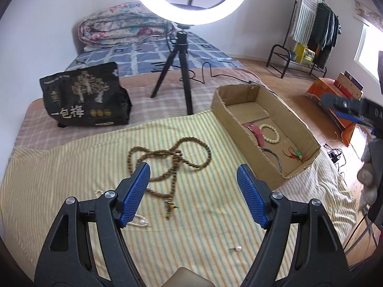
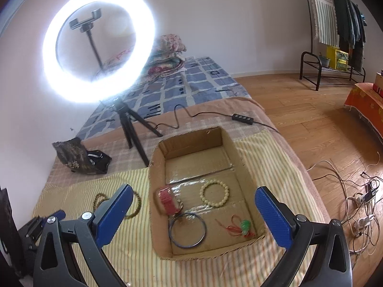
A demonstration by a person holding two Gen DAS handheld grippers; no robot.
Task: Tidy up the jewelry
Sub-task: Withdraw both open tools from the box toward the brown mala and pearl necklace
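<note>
Ring light (image 2: 98,44) is glowing on its black tripod (image 1: 178,71). Black snack bag (image 1: 83,95) is sitting nearby on the bed. Folded floral quilt (image 1: 124,30) is lying near the wall. Clothes are hanging on the rack (image 2: 340,21).

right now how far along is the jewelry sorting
Partly done. The cardboard box already holds a cream bead bracelet, a red watch, a blue bangle and a red-and-green charm. Nothing is in hand: the left gripper and right gripper are both open and empty. Left on the striped cloth: the brown bead necklace, a pearl strand and a small pearl piece.
</note>
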